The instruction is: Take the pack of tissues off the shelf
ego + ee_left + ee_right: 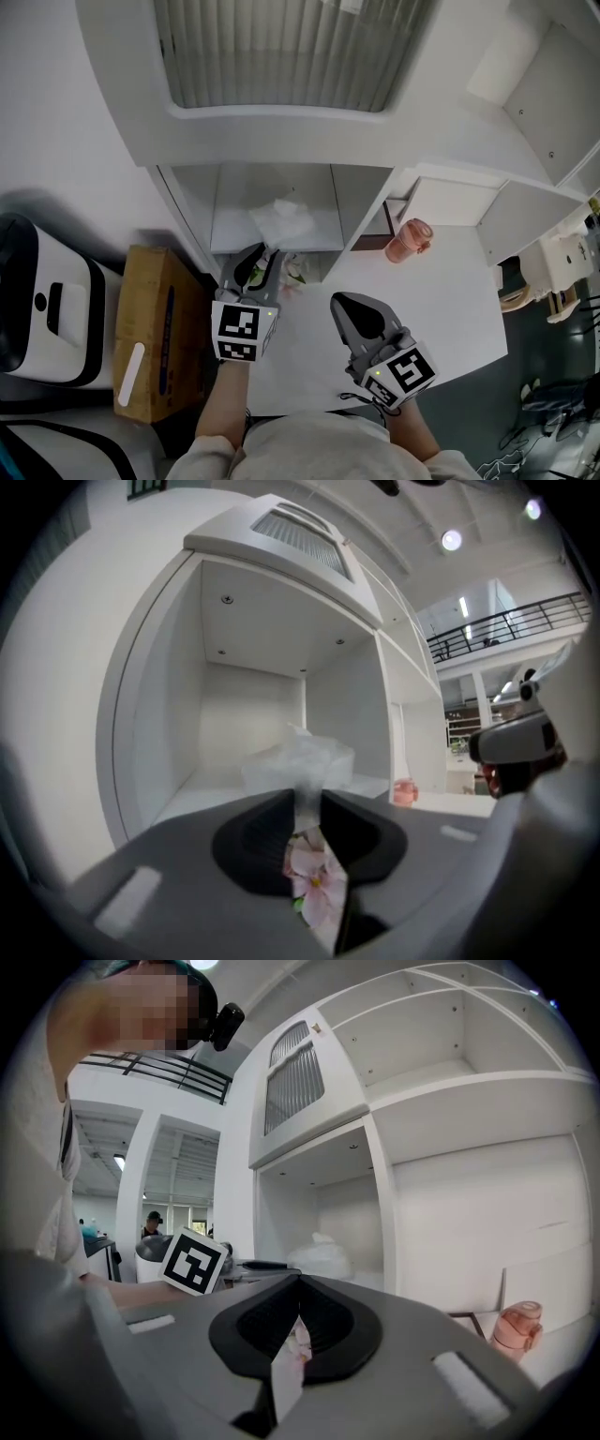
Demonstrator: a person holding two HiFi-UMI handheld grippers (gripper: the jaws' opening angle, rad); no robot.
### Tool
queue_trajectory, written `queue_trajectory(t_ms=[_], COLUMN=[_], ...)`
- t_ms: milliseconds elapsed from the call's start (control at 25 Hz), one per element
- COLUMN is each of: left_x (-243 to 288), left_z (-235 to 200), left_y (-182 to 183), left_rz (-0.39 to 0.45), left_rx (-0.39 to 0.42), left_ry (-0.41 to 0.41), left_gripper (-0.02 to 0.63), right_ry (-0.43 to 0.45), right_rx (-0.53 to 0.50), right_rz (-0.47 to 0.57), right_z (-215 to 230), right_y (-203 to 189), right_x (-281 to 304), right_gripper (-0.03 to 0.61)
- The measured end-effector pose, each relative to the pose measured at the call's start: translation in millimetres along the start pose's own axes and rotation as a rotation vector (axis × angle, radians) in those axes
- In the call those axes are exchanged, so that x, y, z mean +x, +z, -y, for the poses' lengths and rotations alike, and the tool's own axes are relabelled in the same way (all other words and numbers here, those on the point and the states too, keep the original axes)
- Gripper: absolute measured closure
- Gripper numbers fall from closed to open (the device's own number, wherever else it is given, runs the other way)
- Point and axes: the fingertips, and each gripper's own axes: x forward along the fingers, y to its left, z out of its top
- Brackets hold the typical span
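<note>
A crumpled white plastic-wrapped bundle (281, 221) (302, 758) (319, 1258) lies in the lower cubby of the white shelf unit (272, 141). My left gripper (255, 270) (307, 803) is at the cubby's front edge. A soft flower-printed pack of tissues (293, 272) (314, 878) fills the narrow gap between its jaws, which are pressed on it. My right gripper (337, 302) (300, 1283) hovers over the white table to the right, apart from the shelf. Its jaws meet at the tips. A white and pink sliver shows in the slit behind them.
A pink bottle (409, 240) (518, 1327) stands on the white table (450, 300) beside the shelf's divider. On the floor at the left are a cardboard box (155, 328) and a white appliance (47, 314). More open shelves (469, 1082) rise above.
</note>
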Motion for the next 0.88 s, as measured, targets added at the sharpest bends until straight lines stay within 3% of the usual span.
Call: queue_trajectory(t_ms=[240, 880], left_x=[-4.3, -52.7], left_z=[-1.5, 7.5], left_y=[7.3, 17.6], left_rz=[0.028, 0.072], left_rx=[-0.013, -0.058], left_ry=[0.038, 0.075], left_gripper=[0.588, 0.595], right_ry=[-0.021, 0.039], right_rx=[0.007, 0.004], right_rz=[0.008, 0.037], right_z=[10.2, 1.2], right_y=[0.2, 4.7], right_x=[-8.8, -13.6], right_gripper=[0.578, 0.578])
